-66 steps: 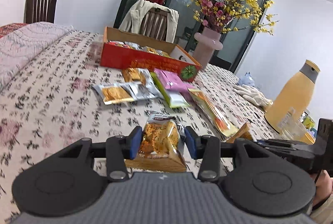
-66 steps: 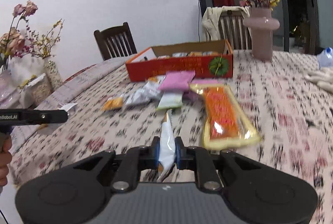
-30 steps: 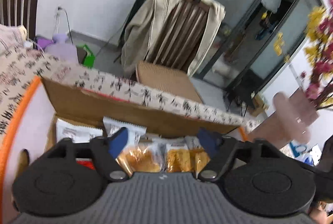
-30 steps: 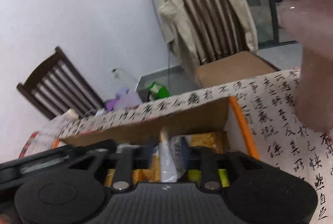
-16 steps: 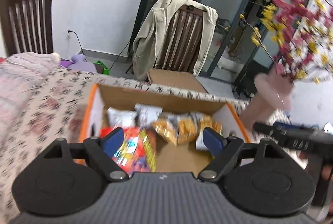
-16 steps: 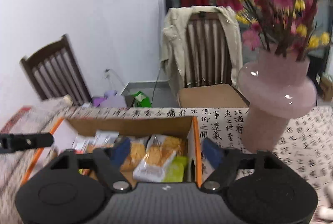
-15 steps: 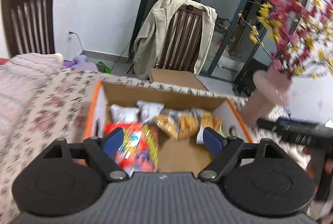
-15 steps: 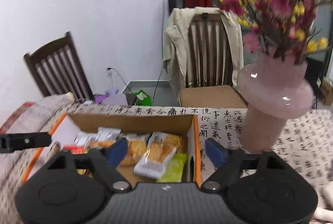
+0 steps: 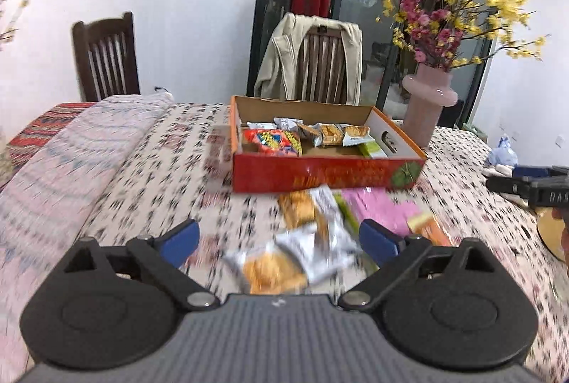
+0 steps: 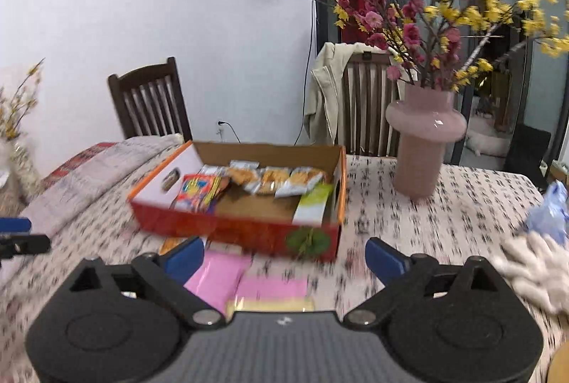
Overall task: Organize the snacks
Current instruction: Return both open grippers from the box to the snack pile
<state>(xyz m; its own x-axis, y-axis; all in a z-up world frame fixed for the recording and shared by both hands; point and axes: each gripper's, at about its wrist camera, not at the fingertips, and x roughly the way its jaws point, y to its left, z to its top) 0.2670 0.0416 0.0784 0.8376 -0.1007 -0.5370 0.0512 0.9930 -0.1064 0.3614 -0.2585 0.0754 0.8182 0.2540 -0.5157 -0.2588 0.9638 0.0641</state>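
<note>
Your approach to the red box (image 9: 320,175) lies over loose snack packets (image 9: 295,251) on the bench (image 9: 142,169). Box front half bare cardboard; packets crowd its rear wall and left end. Pink vase (image 10: 423,148) with overhanging branches stands just right of the box. White gloves (image 10: 533,262) lie far right.

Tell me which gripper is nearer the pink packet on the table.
Right. The right gripper hangs open directly over the pink packet, which lies by its left finger. The left gripper is open over the silver snack packets, with the pink packet off to its right.
</note>
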